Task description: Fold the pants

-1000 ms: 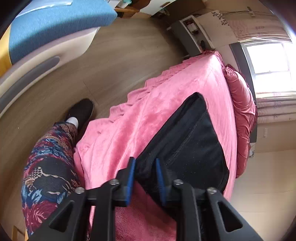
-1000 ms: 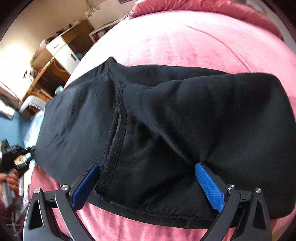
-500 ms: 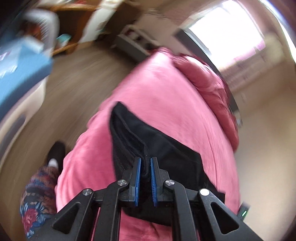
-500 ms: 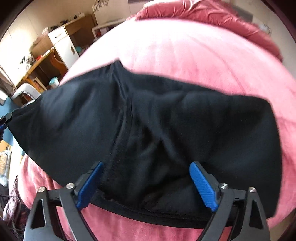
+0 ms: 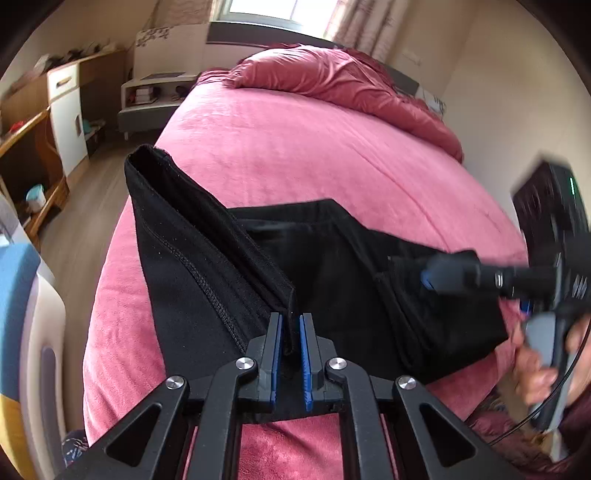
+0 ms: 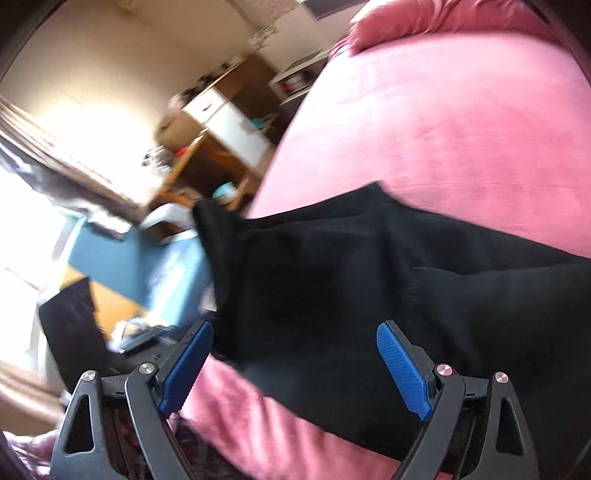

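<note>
Black pants [image 5: 332,280] spread across a pink bed [image 5: 295,147], near its foot edge, one thick folded edge lifted off the cover and running up toward the left. Left gripper [image 5: 291,350] clamped on that raised edge, blue pads nearly together with the cloth pinched between them. Right gripper [image 6: 295,369] spread wide, blue pads well apart, fabric lying between and beyond the fingers; no squeeze on the cloth visible from its own camera. Same right gripper [image 5: 443,277] seen blurred from the left wrist view, reaching in from the right over the far side of the pants, a hand [image 5: 535,369] wrapped on its grey handle. Small green light on the black body above that handle; some pale marks on its side, too blurred to read. Stitched seam plain along the lifted layer. Crumpled pink duvet [image 5: 332,77] heaped at the head of the bed, under a window [image 5: 266,11]. White and wood cabinet [image 5: 66,110] and a low shelf [image 5: 155,92] to the left on a wood floor [image 5: 85,206]. Blue and white furniture [image 5: 22,295] at the left edge. No brand names or legible writing anywhere in either view. Right wrist view heavily motion-blurred.
</note>
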Available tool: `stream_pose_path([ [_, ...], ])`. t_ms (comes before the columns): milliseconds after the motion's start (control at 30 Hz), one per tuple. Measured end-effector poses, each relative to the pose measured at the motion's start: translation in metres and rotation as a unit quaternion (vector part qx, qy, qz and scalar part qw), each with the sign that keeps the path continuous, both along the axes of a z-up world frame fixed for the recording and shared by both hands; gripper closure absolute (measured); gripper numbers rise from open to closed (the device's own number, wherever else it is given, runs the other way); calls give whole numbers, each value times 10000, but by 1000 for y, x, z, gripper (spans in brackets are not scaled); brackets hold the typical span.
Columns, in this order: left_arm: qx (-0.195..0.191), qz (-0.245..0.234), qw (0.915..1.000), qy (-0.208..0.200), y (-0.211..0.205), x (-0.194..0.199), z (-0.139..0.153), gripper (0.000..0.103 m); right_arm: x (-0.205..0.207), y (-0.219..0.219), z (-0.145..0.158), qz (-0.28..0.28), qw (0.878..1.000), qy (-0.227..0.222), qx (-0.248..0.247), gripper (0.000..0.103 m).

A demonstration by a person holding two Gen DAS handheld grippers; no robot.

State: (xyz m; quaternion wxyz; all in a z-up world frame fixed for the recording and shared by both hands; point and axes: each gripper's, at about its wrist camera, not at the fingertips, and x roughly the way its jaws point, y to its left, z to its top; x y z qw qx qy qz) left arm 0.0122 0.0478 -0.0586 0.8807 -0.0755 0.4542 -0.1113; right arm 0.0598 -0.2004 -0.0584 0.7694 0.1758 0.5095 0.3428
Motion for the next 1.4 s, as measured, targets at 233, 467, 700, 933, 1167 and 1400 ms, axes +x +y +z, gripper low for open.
stream_pose_path([
  [233,32,-102,9999,33,-7,0,-3,94,36,65,2,990,9948,198,162,16],
  [467,43,-122,9999,28,-10,1,-5,94,65,138,-9,1800,9830,342,-128,16],
  [700,74,-163,9998,9,-11,0,-6,94,67,189,-35,2383,9665,371,-883,60],
  [933,-522,-247,9983,-68,16,-12,5,90,60,189,-42,2351,9651,173,-1141,90],
  [1167,-1797,787,9802,-278,110,-29,19,79,56,161,-25,1982,9768,239,-781,90],
  [1400,-1807,1514,9718,69,141,-26,-2,76,35,120,24,1700,9854,-49,-132,90],
])
